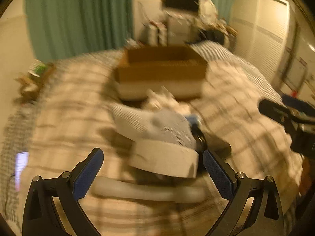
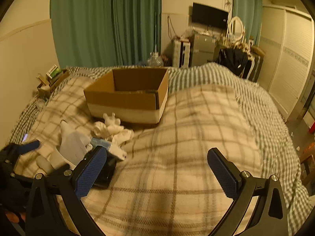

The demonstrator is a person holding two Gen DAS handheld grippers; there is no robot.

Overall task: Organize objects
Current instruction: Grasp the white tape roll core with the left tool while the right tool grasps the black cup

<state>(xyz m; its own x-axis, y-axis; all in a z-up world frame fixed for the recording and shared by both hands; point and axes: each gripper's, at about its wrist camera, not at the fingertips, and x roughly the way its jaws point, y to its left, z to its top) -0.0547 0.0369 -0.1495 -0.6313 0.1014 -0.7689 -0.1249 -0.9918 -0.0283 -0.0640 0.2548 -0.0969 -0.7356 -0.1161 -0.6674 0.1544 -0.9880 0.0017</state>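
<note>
A cardboard box (image 2: 128, 96) sits open-topped on a bed covered by a plaid blanket (image 2: 187, 137), with a striped sheet (image 2: 226, 74) showing beyond it toward the far side. Just in front of the box lies a small heap of things: a pale grey sock (image 2: 73, 144) standing up in a point, a cluster of white fabric pieces (image 2: 113, 129) nearer the box, a bit of blue cloth (image 2: 101, 142) between them, and a dark boxy object (image 2: 105, 172) at the near edge of the heap. The left tool (image 1: 153, 175) hangs over this heap with its blue-padded fingers (image 1: 87, 175) spread wide and nothing between them; in its blurred view the grey sock (image 1: 157, 125) lies over a white folded item (image 1: 165, 159) directly ahead, and a pale cylindrical thing (image 1: 147, 191) lies across the blanket just below. The right tool (image 2: 157, 175) is likewise spread open and holds nothing, poised above bare blanket to the right of the heap, its left finger pad (image 2: 90, 173) overlapping the dark object in the picture. Green curtains (image 2: 106, 21) hang behind the bed, and a dark screen (image 2: 209, 15) is mounted on the far wall.
</note>
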